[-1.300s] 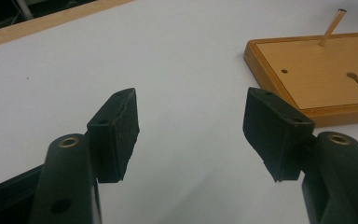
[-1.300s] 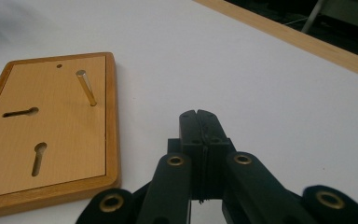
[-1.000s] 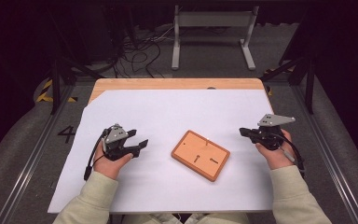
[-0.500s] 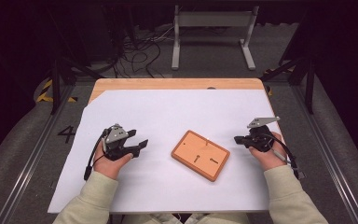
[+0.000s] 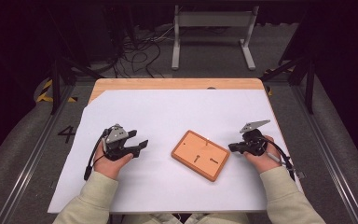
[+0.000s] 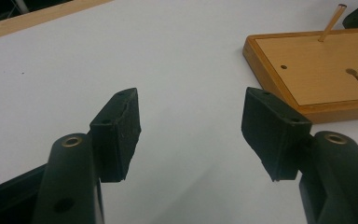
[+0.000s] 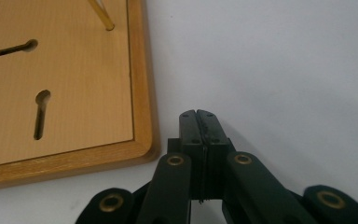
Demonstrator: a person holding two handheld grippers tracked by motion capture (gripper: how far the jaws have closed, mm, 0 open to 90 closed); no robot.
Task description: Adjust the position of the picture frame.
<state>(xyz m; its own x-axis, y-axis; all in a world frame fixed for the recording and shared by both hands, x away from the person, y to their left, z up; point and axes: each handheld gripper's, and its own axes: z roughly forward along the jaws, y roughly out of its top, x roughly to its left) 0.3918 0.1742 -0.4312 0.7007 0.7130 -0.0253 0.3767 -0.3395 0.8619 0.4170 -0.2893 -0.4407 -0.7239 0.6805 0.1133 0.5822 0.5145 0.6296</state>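
A flat wooden board [image 5: 200, 155] with two keyhole slots lies on the white sheet [image 5: 168, 116] between my hands, its back side up. A thin wooden peg [image 6: 331, 22] stands in it near one edge. My left gripper [image 5: 141, 145] rests on the sheet left of the board [image 6: 317, 74], jaws open, nothing between them. My right gripper [image 5: 232, 147] sits low just right of the board [image 7: 60, 93], jaws shut with the pads [image 7: 199, 122] pressed together and nothing held. The peg [image 7: 101, 15] also rises at the top of the right gripper view.
The white sheet covers a wooden table whose bare strip [image 5: 177, 84] shows at the far edge. Beyond it are cables [image 5: 140, 51] on the floor and a white metal stand [image 5: 212, 28]. Dark rails run along both sides.
My right hand has sunk and come a little nearer to the board's right edge. The left hand and the board have kept still.
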